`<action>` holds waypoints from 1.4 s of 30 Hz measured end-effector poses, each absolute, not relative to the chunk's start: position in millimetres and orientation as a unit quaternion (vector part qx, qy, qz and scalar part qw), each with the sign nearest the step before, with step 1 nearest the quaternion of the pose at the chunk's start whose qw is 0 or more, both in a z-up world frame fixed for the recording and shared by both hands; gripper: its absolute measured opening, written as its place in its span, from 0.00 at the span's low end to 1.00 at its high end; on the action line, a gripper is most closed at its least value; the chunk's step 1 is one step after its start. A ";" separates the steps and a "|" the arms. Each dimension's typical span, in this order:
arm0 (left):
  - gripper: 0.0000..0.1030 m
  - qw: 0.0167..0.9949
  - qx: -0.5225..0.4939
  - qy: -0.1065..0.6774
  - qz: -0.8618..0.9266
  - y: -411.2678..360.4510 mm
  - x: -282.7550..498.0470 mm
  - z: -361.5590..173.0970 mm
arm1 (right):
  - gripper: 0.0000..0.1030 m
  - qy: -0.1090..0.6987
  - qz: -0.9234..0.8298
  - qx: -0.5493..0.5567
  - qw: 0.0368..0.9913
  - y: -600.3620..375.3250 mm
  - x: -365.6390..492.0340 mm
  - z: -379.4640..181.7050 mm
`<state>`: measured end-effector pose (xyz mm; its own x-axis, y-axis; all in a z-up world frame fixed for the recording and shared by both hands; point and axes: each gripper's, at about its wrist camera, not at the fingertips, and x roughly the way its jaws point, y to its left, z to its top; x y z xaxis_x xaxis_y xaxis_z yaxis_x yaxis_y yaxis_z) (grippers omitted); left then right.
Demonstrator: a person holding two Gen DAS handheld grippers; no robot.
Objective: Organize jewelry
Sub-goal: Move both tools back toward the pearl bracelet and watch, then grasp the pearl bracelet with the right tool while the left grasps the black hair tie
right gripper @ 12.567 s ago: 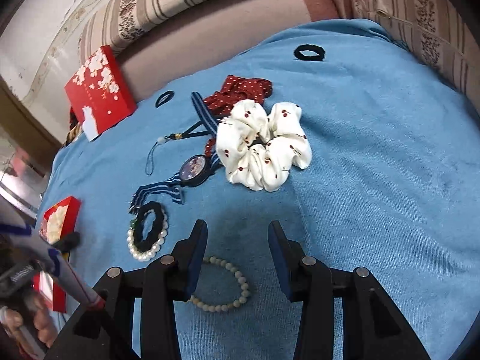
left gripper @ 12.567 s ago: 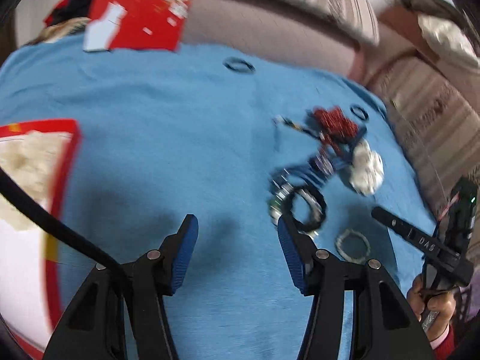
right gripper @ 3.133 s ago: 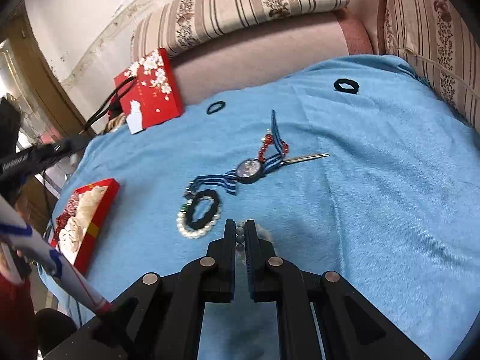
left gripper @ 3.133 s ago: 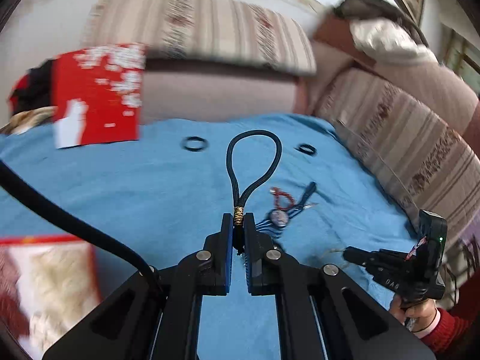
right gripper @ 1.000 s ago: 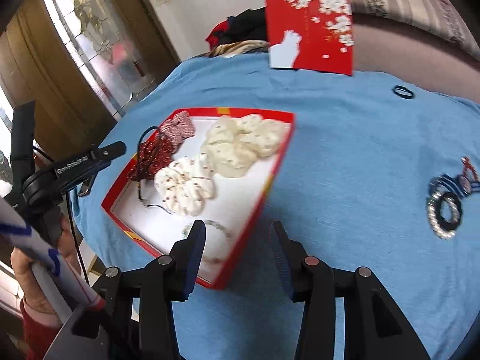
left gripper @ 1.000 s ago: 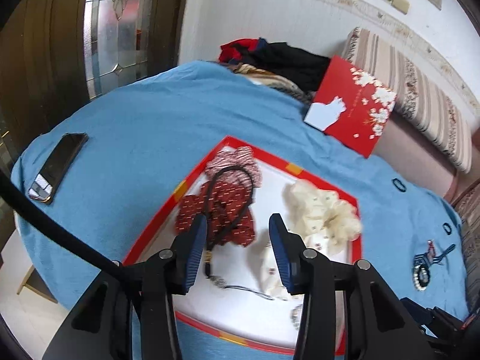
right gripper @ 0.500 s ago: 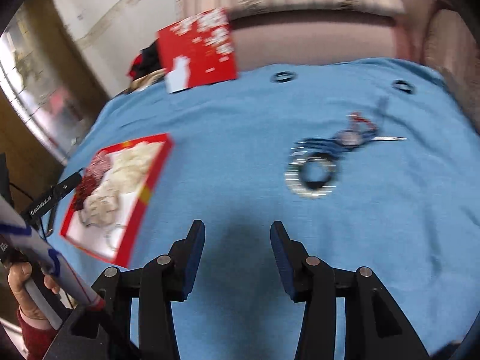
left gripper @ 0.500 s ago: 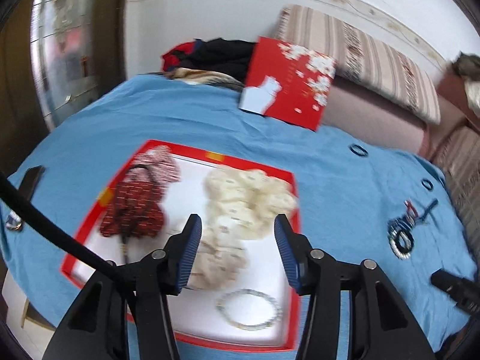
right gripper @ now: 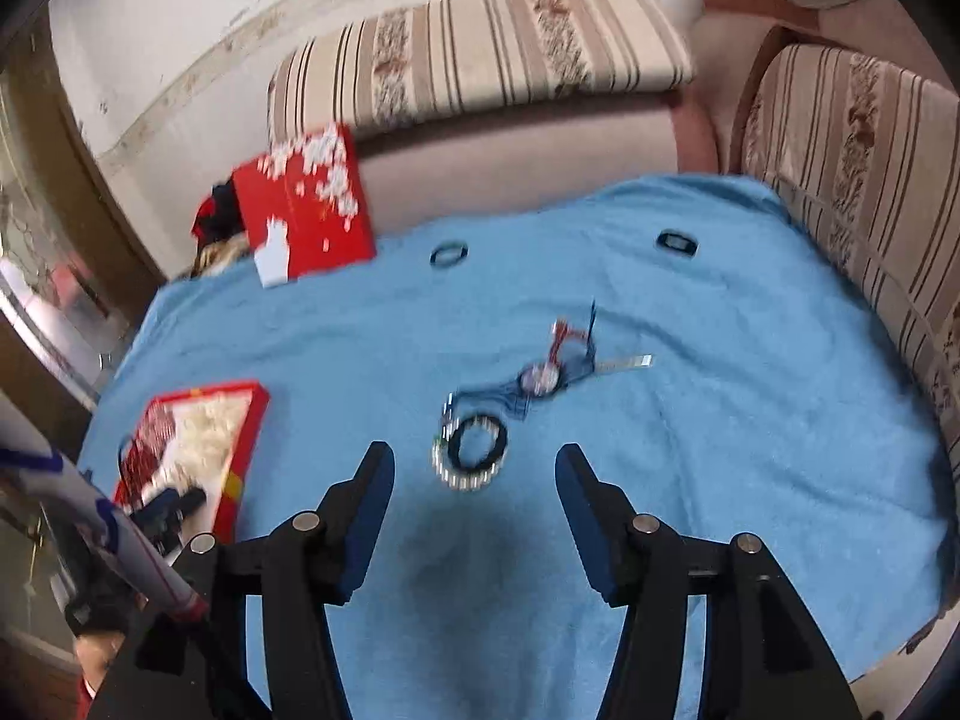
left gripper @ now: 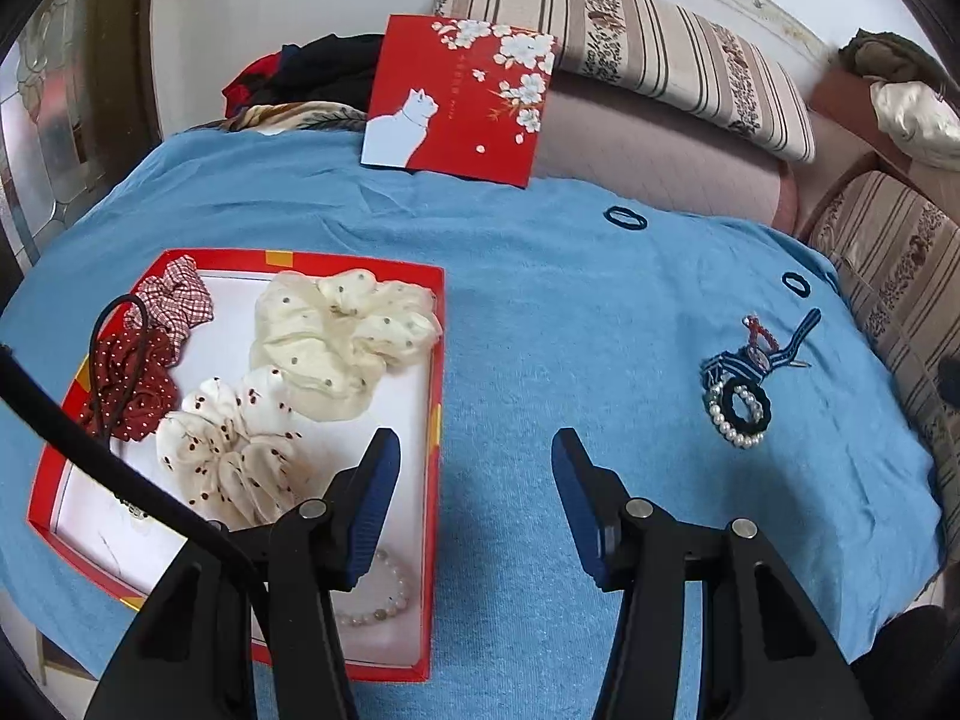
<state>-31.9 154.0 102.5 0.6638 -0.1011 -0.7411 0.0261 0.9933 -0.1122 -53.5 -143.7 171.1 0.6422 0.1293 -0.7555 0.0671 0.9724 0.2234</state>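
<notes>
Matt blue terry tablecloth (left gripper: 540, 312)

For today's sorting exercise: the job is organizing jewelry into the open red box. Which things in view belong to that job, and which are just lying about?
Belongs to the job:
- open red box, holding scrunchies and a bead bracelet
- pearl bracelet on the blue cloth
- striped ribbon pendant
- two black hair ties

Just lying about:
- red cat-print lid
- pile of clothes
- striped cushions

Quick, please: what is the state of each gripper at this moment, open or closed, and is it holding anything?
Left gripper: open, holding nothing.
Right gripper: jaws opening, nothing between them.
</notes>
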 end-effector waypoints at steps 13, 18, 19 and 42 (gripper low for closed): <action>0.50 0.897 -0.084 0.429 -0.069 145.4 -20.1 97.6 | 0.27 0.466 -0.011 0.146 0.872 -188.9 -26.5 73.8; 0.50 0.888 -0.097 0.443 -0.073 138.3 -7.6 87.8 | 0.27 0.469 0.007 0.166 0.867 -189.5 17.9 54.8; 0.50 0.888 -0.097 0.444 -0.073 137.0 -7.1 86.7 | 0.27 0.472 0.008 0.165 0.866 -188.0 29.8 49.2; 0.50 0.873 -0.091 0.470 -0.087 117.1 33.5 67.6 | 0.27 0.502 0.211 0.115 0.831 -99.5 -0.4 39.6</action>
